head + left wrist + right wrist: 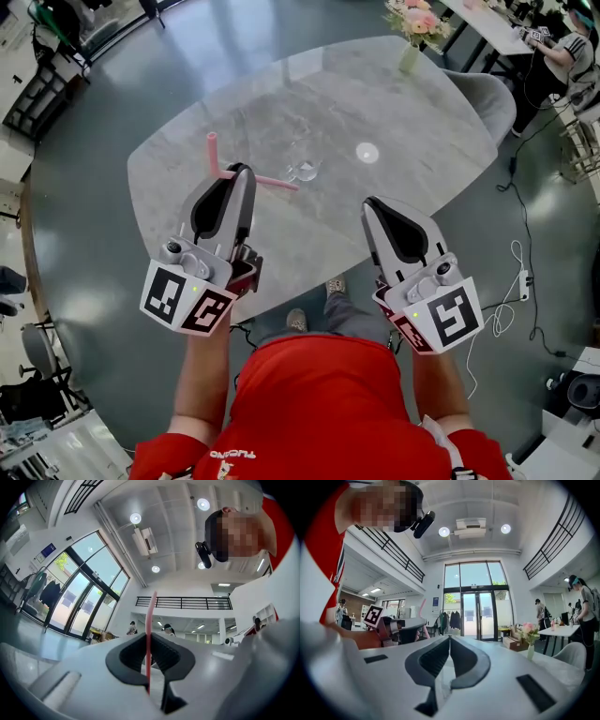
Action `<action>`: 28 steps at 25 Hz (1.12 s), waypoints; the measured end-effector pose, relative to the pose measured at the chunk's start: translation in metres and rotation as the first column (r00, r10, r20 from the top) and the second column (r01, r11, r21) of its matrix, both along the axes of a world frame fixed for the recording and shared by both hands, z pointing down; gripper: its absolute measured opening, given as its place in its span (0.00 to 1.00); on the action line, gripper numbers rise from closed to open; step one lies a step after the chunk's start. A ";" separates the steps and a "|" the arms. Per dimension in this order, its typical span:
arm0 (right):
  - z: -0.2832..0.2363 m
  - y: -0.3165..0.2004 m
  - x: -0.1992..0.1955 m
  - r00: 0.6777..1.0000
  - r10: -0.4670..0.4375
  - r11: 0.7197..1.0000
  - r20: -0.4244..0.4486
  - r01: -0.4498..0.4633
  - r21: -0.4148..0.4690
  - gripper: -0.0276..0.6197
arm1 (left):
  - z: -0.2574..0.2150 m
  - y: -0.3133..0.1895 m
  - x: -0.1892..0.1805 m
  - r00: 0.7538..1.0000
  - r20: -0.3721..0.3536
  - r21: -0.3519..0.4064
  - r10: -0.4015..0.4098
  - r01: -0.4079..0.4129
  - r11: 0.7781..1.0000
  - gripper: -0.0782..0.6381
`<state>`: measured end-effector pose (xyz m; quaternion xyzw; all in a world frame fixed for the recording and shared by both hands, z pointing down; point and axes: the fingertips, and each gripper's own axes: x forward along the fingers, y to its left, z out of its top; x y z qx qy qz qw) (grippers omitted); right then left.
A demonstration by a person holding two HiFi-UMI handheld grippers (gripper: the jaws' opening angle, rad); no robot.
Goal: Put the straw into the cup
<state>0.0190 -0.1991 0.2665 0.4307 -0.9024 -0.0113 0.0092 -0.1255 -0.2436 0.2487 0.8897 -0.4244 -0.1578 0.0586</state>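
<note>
A pale oval marble table (427,155) stands on a glossy grey floor (89,234) in a bright, high hall with tall windows. At the table's far edge a slim vase (409,58) holds pink and white flowers (417,19). A grey chair (487,94) is pushed up to the far right side, and cables (520,267) trail over the floor on the right.

Near the middle of the table stands a small clear cup (305,171). Nothing can be made out inside it.

The left gripper (242,172) hangs over the near left part of the table with its jaws clamped on a pink bent straw (267,179). One arm of the straw rises to the far left of the jaws. The other arm runs right, its end close beside the cup but outside it. In the left gripper view the straw (150,620) stands upright between the pressed jaws.

The right gripper (371,203) is near the table's front edge, well to the right of the cup, with nothing standing between them. Its jaws are pressed together and hold nothing.
</note>
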 end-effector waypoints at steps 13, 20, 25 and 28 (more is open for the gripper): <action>0.017 -0.062 0.021 0.994 -0.105 0.994 -0.030 0.105 -0.016 0.05 | 0.032 -0.056 0.030 0.991 0.079 -0.059 -0.107 0.112 0.992 0.15; 0.033 -0.081 0.024 0.978 -0.201 0.979 -0.055 0.200 -0.033 0.05 | 0.054 -0.077 0.037 0.973 0.132 -0.076 -0.188 0.199 0.977 0.15; 0.051 -0.108 0.024 0.970 -0.231 0.973 -0.082 0.228 -0.037 0.05 | 0.066 -0.092 0.042 0.964 0.146 -0.092 -0.221 0.236 0.967 0.15; 0.060 -0.124 0.022 0.970 -0.225 0.974 -0.087 0.222 -0.046 0.05 | 0.079 -0.103 0.048 0.958 0.183 -0.105 -0.222 0.244 0.964 0.15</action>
